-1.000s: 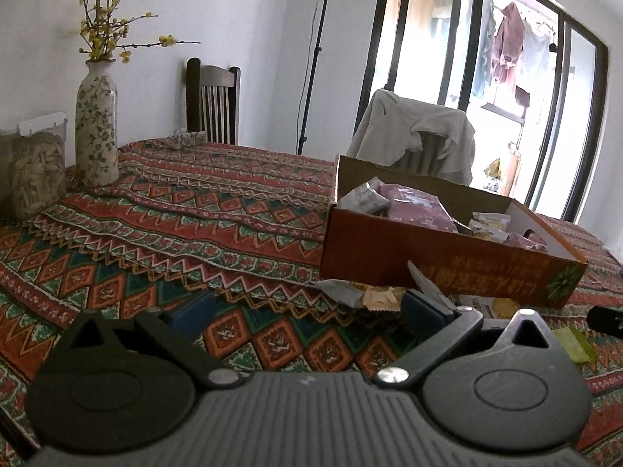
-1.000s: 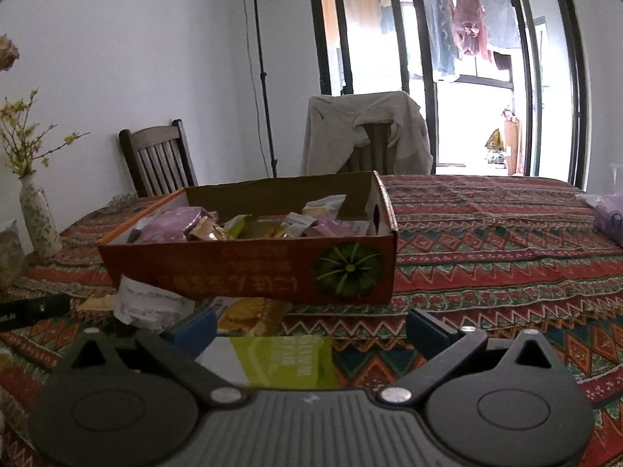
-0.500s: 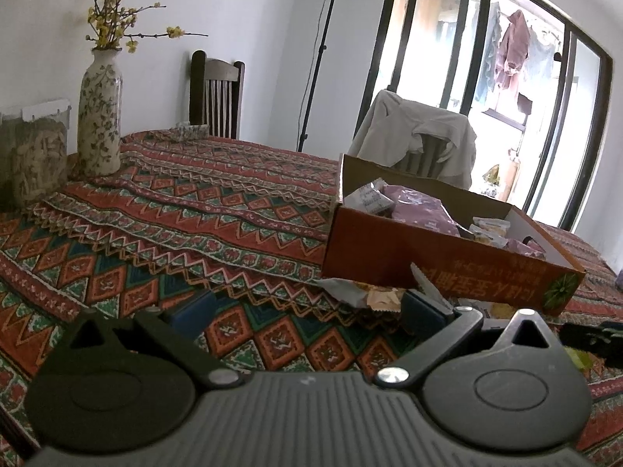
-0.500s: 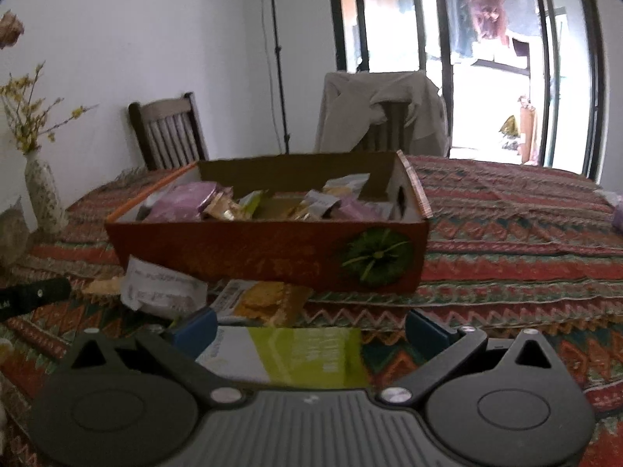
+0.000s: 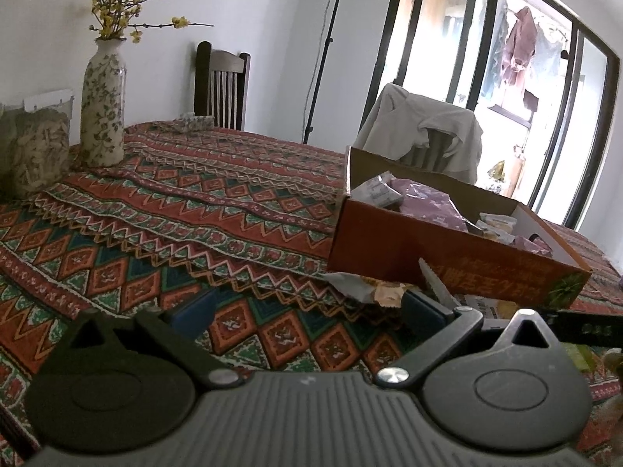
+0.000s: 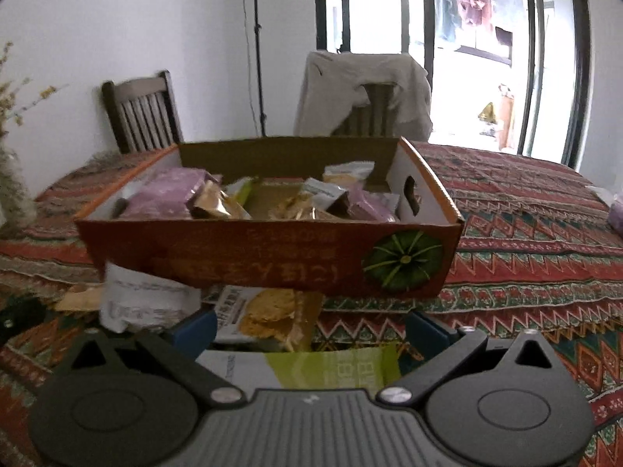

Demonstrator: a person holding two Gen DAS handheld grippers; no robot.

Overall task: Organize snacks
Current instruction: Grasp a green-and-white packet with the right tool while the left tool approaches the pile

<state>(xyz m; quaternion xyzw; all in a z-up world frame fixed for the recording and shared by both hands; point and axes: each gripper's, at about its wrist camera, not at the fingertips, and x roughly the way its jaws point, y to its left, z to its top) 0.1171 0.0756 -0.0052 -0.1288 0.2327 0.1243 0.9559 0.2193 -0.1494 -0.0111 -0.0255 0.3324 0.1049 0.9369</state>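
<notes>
Patterned tablecloth [image 5: 218, 210] lies bare under our left gripper [image 5: 303, 309], its fingers spread and holding nothing. Loose packets sit just before the orange cardboard box [image 6: 272, 260]: a white wrapper [image 6: 144, 303], a biscuit packet [image 6: 268, 315], then a green-and-white pouch [image 6: 331, 366] between our right gripper's [image 6: 311, 334] parted fingers. We judge it light, crinkly, slippery; pinch across its flat middle.
</notes>
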